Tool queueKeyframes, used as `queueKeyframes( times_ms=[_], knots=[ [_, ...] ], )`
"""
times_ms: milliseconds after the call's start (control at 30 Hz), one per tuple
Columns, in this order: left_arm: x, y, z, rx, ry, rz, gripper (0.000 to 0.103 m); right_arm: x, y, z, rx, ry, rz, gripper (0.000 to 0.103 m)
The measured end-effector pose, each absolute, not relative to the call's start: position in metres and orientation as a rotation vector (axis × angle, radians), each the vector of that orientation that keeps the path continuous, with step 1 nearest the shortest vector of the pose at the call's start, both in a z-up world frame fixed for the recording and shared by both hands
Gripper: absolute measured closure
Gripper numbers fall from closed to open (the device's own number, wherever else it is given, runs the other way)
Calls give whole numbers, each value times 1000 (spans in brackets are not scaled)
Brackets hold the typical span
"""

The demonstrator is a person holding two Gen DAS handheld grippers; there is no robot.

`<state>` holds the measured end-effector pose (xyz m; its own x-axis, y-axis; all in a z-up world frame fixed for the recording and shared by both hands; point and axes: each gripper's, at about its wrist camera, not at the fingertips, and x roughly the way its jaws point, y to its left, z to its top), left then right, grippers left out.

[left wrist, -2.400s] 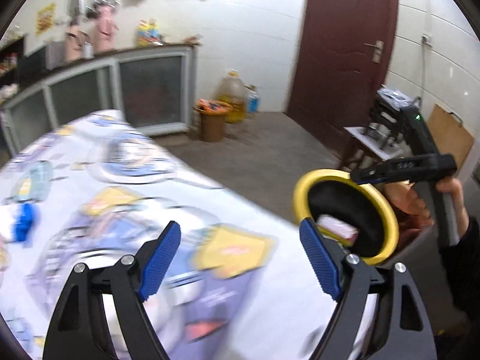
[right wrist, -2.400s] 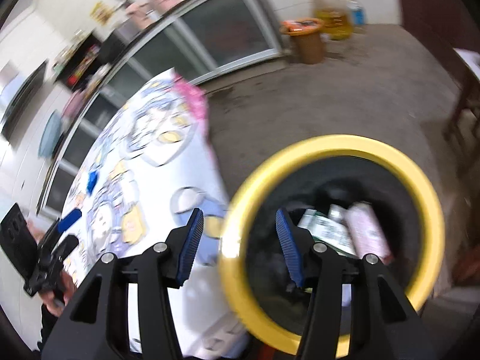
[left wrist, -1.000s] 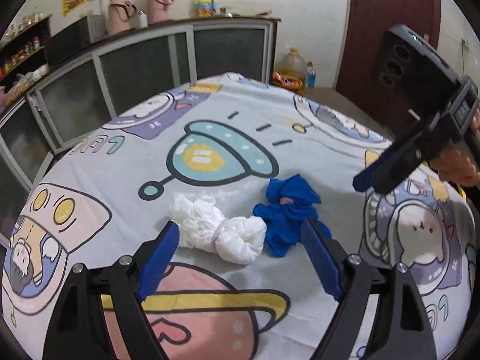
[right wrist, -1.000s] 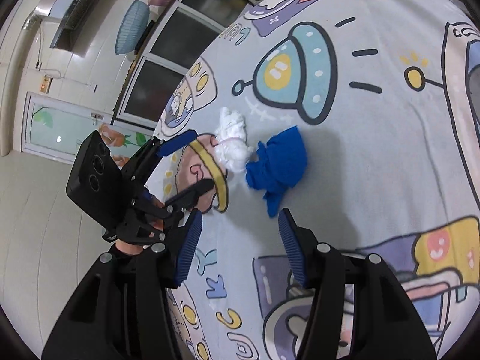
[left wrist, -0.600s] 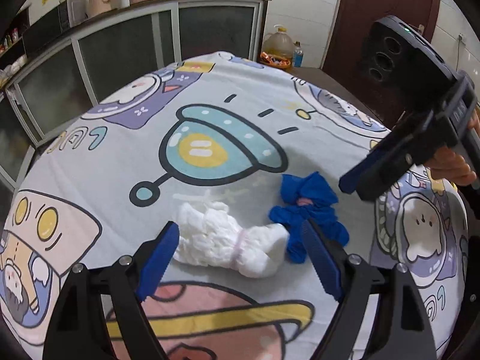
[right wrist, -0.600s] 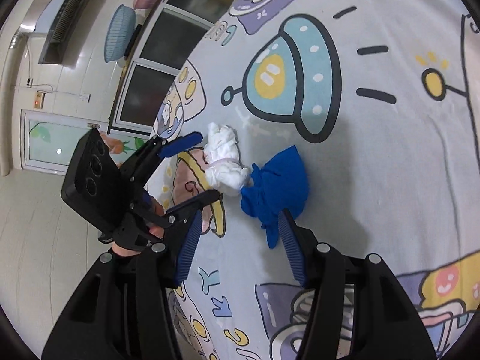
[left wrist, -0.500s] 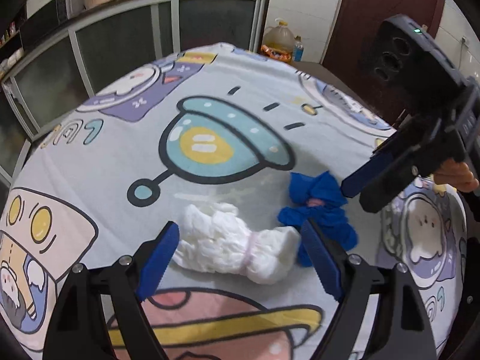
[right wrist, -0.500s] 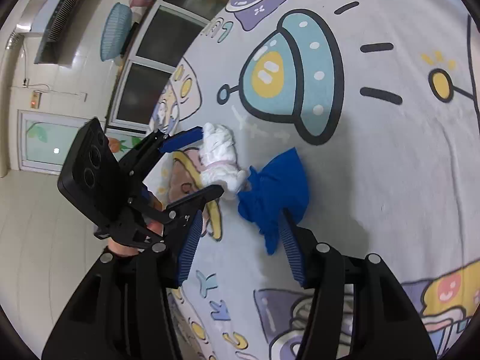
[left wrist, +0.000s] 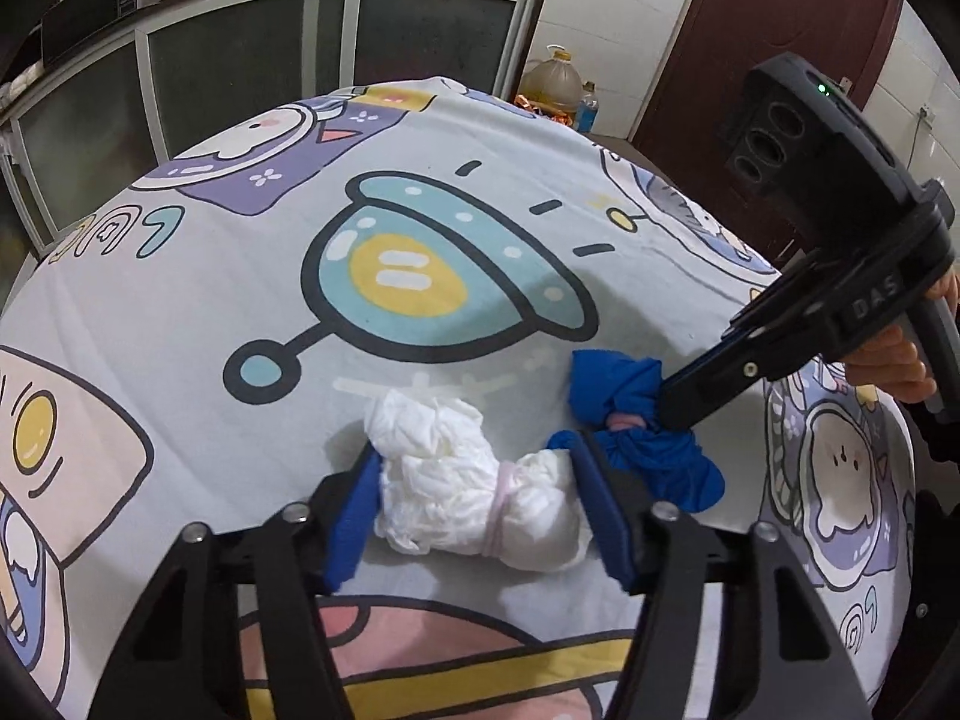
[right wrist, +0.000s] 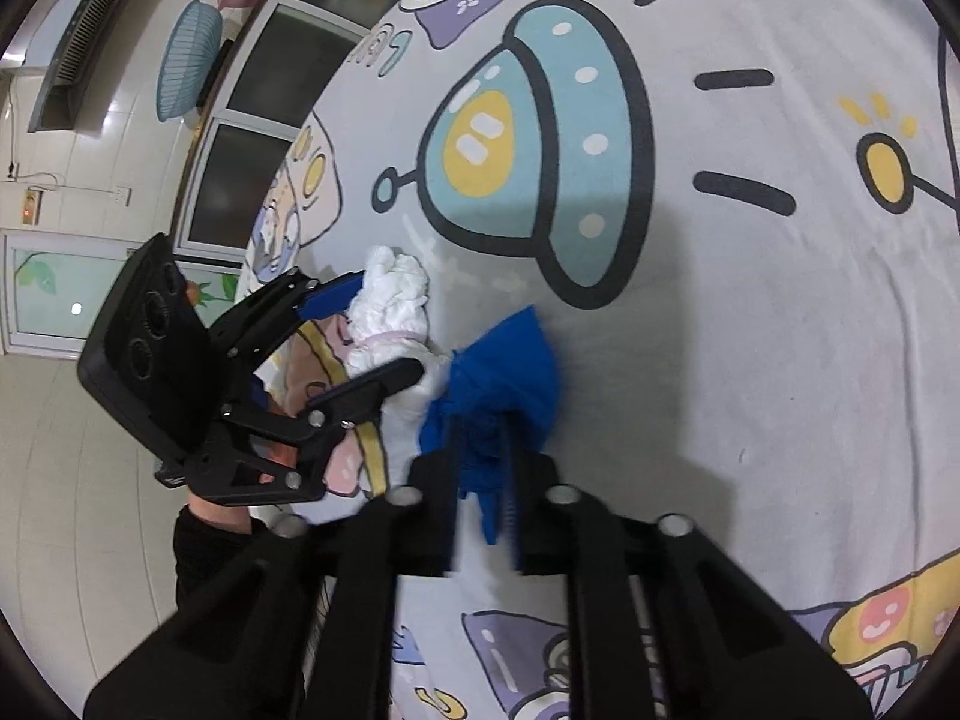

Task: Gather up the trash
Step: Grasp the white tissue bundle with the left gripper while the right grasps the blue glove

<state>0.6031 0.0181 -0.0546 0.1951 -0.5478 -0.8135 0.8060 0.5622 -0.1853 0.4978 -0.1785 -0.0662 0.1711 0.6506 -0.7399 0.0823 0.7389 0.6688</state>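
Left gripper [left wrist: 477, 510] straddles the white wad [left wrist: 474, 495], our blue pads pressing or nearly pressing its two ends, so we judge it clamped on the wad or a hair from it. Right gripper [right wrist: 483, 468] has its pads drawn close together on the blue wad [right wrist: 498, 384], pinching its bunched middle.

Both wads lie on the cartoon tablecloth [left wrist: 180, 312], touching each other, just below the printed teal spaceship [left wrist: 432, 282]. The white wad looks like crumpled thin plastic or tissue cinched by a pale pink band [left wrist: 501, 510]; the blue one looks like a knotted scrap of soft cloth or glove, with a bit of pink at its knot.

We judge both to be very light, soft and springy: they will squash under the pads and weigh next to nothing. The risk is slip, since thin film slides and loose tails can pull free. We think the firmest hold on the white wad is across the banded waist, where the material is densest; held by the puffy ends it may squirm out. The blue wad is best taken at its knot, as we have it.

Because the wads touch, lifting one could drag the other. Beyond the table stand grey glass-fronted cabinets [left wrist: 252, 60] and a dark red door [left wrist: 774, 30].
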Motion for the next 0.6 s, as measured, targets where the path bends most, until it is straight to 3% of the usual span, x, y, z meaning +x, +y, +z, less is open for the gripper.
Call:
queueKeyframes(
  times_ms=[167,600],
  knots=[
    [601,20,-49,292,967,-957,54,496,-175,-59,634,1339,457,100],
    [576,57,-1,196,882,-881,54,470,-182,-18,607,1279,475,101]
  ],
)
